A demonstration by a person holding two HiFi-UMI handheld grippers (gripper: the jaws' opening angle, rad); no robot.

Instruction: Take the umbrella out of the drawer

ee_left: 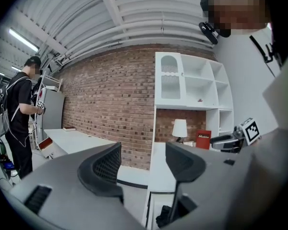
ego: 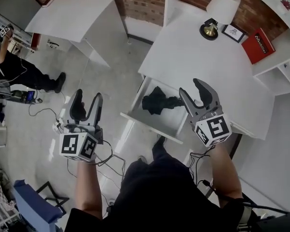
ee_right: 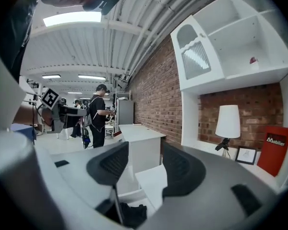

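The black folded umbrella [ego: 157, 102] lies in the open white drawer [ego: 150, 125] pulled out from under the white desk [ego: 208, 66]. My right gripper [ego: 190, 87] is open and empty, hovering over the drawer's right end, just right of the umbrella. My left gripper [ego: 88, 96] is open and empty too, held above the floor to the left of the drawer. In the left gripper view the umbrella [ee_left: 164, 218] shows low between the jaws of that gripper [ee_left: 141, 159]. In the right gripper view the umbrella [ee_right: 132, 214] sits below the open jaws of that gripper [ee_right: 145, 162].
On the desk stand a white lamp [ego: 222, 6], a small picture frame [ego: 233, 33] and a red book [ego: 257, 45]. A second white table [ego: 77, 13] stands at the back left. A person [ego: 19, 71] stands at the left, with cables [ego: 43, 112] on the floor.
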